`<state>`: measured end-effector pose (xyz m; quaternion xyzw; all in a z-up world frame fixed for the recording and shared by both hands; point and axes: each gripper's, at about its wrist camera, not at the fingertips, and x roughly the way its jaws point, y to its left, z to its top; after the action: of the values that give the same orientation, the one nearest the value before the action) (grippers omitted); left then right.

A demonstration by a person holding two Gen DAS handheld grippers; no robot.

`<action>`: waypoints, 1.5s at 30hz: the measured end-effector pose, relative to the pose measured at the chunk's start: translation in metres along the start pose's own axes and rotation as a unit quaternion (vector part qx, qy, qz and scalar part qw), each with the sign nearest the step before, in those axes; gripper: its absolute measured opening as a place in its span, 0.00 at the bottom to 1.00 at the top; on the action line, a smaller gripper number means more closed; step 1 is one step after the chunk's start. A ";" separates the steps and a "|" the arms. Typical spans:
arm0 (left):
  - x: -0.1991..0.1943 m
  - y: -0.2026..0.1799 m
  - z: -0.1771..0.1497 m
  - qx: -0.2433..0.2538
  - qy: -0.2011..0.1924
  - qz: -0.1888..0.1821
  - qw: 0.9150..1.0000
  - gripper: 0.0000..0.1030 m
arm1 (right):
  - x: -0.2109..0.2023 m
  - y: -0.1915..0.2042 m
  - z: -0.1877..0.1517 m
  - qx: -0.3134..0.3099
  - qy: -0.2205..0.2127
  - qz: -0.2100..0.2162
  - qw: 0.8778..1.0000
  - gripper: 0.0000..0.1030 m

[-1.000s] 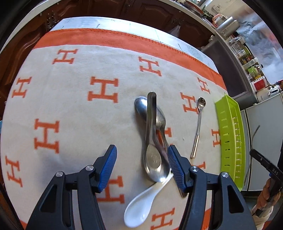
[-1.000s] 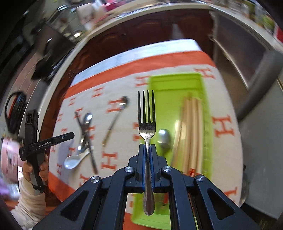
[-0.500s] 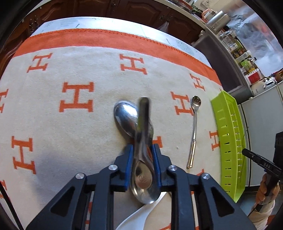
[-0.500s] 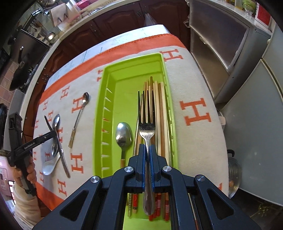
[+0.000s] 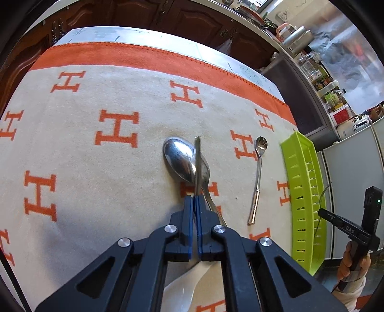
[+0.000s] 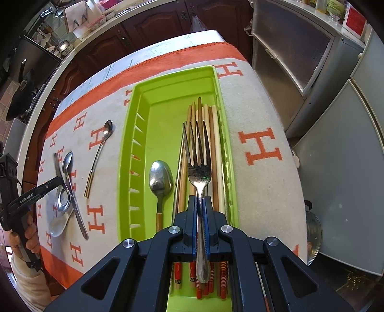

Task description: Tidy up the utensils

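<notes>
My left gripper [image 5: 194, 204] is shut on a flat steel utensil [image 5: 197, 165], held edge-on above a large steel spoon [image 5: 179, 158] on the cloth. A white ceramic spoon [image 5: 184, 285] lies under the gripper. A small gold-handled spoon [image 5: 258, 177] lies to the right. My right gripper [image 6: 199, 204] is shut on a steel fork [image 6: 198, 165] over the green tray [image 6: 134, 148], above the chopsticks [image 6: 214, 144]. A wooden-handled spoon [image 6: 160, 182] lies in the tray. The left gripper also shows in the right wrist view [image 6: 56, 181].
The table is covered by a beige cloth with orange H marks [image 5: 117, 129]. The green tray [image 5: 304, 192] stands at the table's right side. Grey cabinets [image 6: 336, 120] stand right of the table, dark wood cabinets [image 5: 168, 14] behind it.
My left gripper closed on the flat steel utensil and turned it on edge. My right gripper carried the fork from the cloth side to over the chopsticks in the tray.
</notes>
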<state>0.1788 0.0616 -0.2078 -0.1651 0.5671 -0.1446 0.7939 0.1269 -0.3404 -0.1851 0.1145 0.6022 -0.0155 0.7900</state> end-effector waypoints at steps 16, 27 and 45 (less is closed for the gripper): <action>-0.029 -0.020 -0.009 0.014 -0.030 -0.009 0.999 0.00 | -0.008 0.003 -0.017 -0.012 -0.002 0.019 1.000 0.08; -0.002 0.002 -0.009 -0.030 0.009 0.004 1.000 0.43 | -0.019 0.008 -0.028 -0.018 -0.013 0.045 0.999 0.15; 0.015 0.009 -0.015 -0.003 -0.062 -0.041 0.997 0.05 | -0.006 0.008 -0.026 -0.020 -0.001 0.043 0.999 0.15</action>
<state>0.1693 0.0616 -0.2290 -0.1998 0.5101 -0.1648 0.8202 0.1015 -0.3279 -0.1843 0.1243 0.5961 0.0308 0.7926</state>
